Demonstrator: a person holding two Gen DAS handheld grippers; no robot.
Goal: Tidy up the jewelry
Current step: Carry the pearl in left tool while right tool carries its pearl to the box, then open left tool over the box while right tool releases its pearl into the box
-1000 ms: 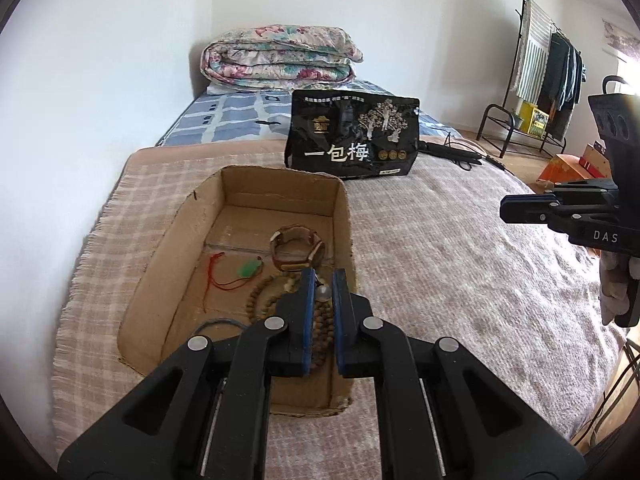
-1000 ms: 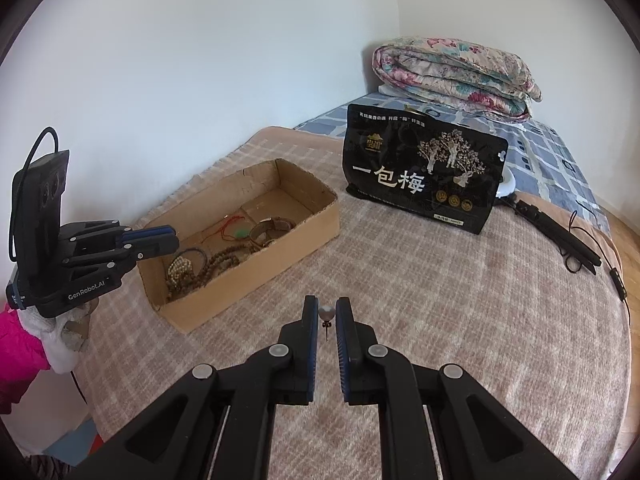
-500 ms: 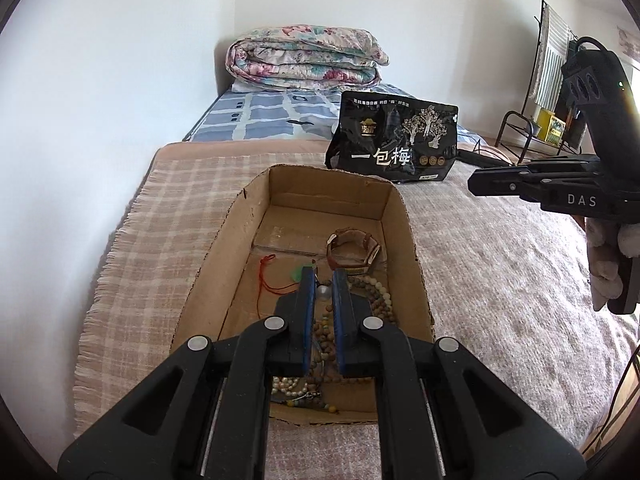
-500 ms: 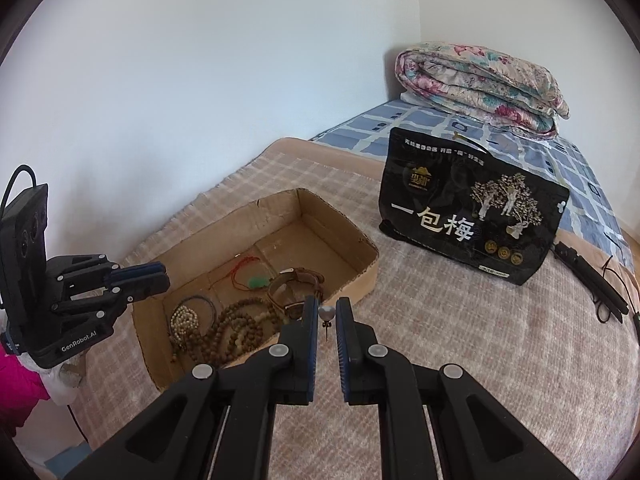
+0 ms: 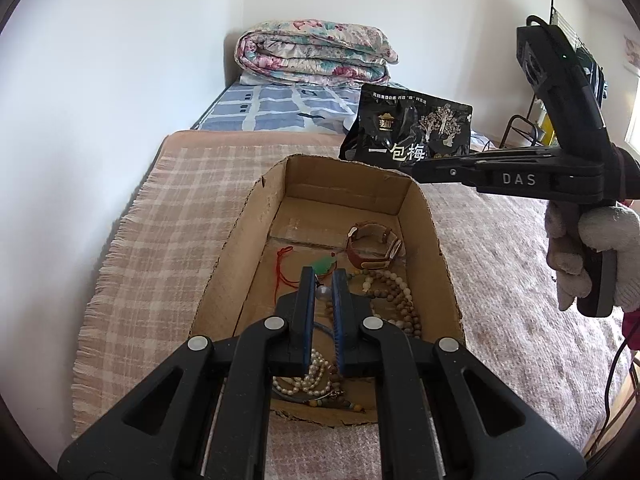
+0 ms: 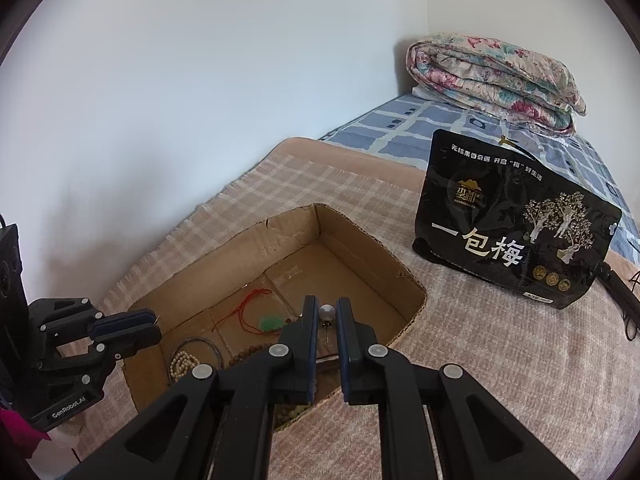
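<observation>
Large white "一包梅" is printed on the black snack bag (image 6: pixel 516 220), w/ smaller gold lettering above, too small to be read. "DAS" is marked on the right gripper (image 5: pixel 404 168); "GenRobot.AI" on the left gripper (image 6: pixel 154 322).

Rough matt cardboard box (image 5: pixel 419 216), glossy black plastic pouch (image 6: pixel 516 220), coarse woven plaid blanket (image 5: pixel 188 216), smooth shiny pearl earring (image 6: pixel 326 312), matt wooden beads (image 5: pixel 404 308), soft floral cloth quilt (image 6: pixel 492 76)

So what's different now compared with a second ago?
Both grippers have carried their pearl earrings in over the cardboard box: the right gripper came from above the blanket, the left gripper moved further along the box. Each stays shut on its pearl earring. The jewelry inside and the black bag haven't moved.
</observation>
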